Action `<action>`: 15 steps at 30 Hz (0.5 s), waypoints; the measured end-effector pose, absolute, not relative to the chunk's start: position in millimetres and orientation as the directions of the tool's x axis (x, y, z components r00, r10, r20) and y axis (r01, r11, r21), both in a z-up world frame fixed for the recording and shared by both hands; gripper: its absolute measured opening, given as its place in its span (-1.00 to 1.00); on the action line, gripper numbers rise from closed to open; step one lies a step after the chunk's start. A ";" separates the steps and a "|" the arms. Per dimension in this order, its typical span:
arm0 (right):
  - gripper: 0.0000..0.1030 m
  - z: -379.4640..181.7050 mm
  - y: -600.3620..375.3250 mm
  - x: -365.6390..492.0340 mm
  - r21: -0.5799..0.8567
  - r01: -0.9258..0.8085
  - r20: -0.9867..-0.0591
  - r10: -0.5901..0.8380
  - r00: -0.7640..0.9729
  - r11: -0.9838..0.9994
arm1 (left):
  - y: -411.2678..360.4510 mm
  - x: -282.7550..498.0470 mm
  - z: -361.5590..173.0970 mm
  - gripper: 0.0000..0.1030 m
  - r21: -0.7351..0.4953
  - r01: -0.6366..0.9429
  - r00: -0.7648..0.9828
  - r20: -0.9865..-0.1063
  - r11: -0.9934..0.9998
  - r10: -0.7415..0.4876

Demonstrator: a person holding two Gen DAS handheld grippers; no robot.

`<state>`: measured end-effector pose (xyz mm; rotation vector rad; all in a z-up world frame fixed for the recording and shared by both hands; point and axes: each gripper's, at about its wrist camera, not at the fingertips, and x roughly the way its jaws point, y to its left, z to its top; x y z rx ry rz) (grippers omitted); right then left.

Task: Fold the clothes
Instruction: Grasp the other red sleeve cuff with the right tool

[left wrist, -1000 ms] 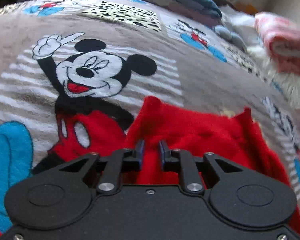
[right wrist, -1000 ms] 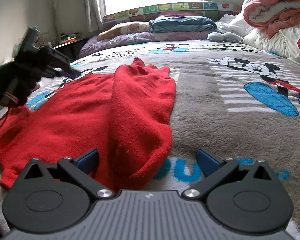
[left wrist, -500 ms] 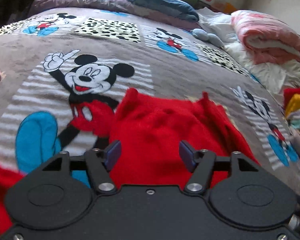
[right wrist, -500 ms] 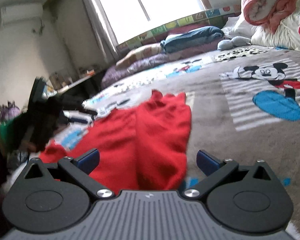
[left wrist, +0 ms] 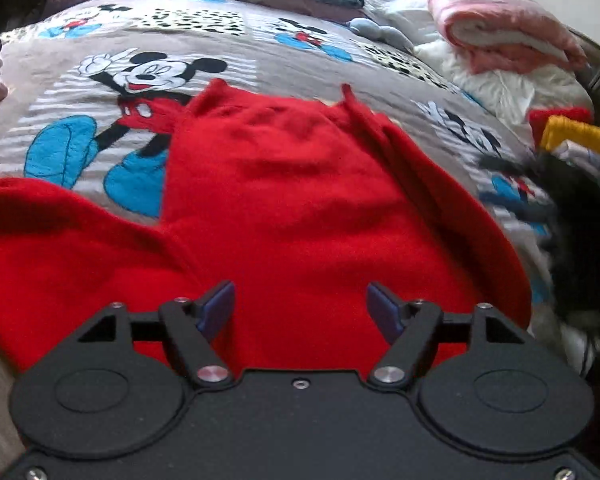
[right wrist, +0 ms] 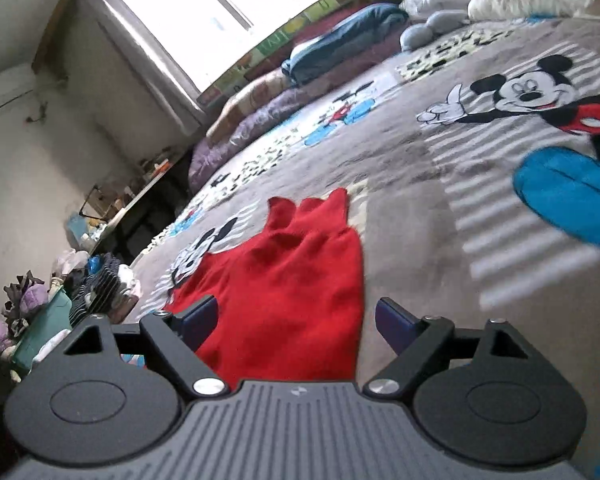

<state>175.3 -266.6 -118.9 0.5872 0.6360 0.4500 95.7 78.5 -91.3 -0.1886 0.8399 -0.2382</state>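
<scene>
A red knitted sweater (left wrist: 292,200) lies spread on the cartoon-mouse bed cover (left wrist: 220,48), one part folded over along its right side. My left gripper (left wrist: 302,310) hovers above the sweater's near part with its jaws opening and nothing pinched between them. In the right wrist view the same sweater (right wrist: 292,292) lies ahead, its folded edge running away from me. My right gripper (right wrist: 296,322) is tilted and held above the sweater's near end. Its jaws are closing, but the pads stand apart and press on nothing.
A rolled pink blanket (left wrist: 508,32) and white bedding sit at the far right of the bed. Folded red and yellow clothes (left wrist: 568,132) are stacked at the right edge. Pillows and a blue quilt (right wrist: 340,48) lie under the window. A cluttered shelf (right wrist: 112,208) lines the left wall.
My left gripper has let go of the sweater's edge, opened and drawn back toward me. My right gripper has rolled to one side, lifted a little and narrowed slightly.
</scene>
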 end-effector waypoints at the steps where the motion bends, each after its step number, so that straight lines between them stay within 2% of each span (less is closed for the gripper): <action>1: 0.66 -119.7 -267.0 188.0 0.627 -0.204 -0.432 0.554 0.712 0.752 | 75.8 92.4 -92.7 0.43 -0.262 0.141 0.643 -0.709 0.955 -0.290; 8: 0.41 -131.2 -259.0 259.6 0.610 -0.211 -0.497 0.576 0.649 0.764 | 66.7 79.6 -101.9 0.45 -0.315 0.185 0.643 -0.677 0.931 -0.358; 15: 0.34 -136.5 -236.6 302.1 0.552 -0.265 -0.536 0.579 0.614 0.791 | 74.4 75.7 -107.4 0.45 -0.372 0.177 0.655 -0.647 0.911 -0.391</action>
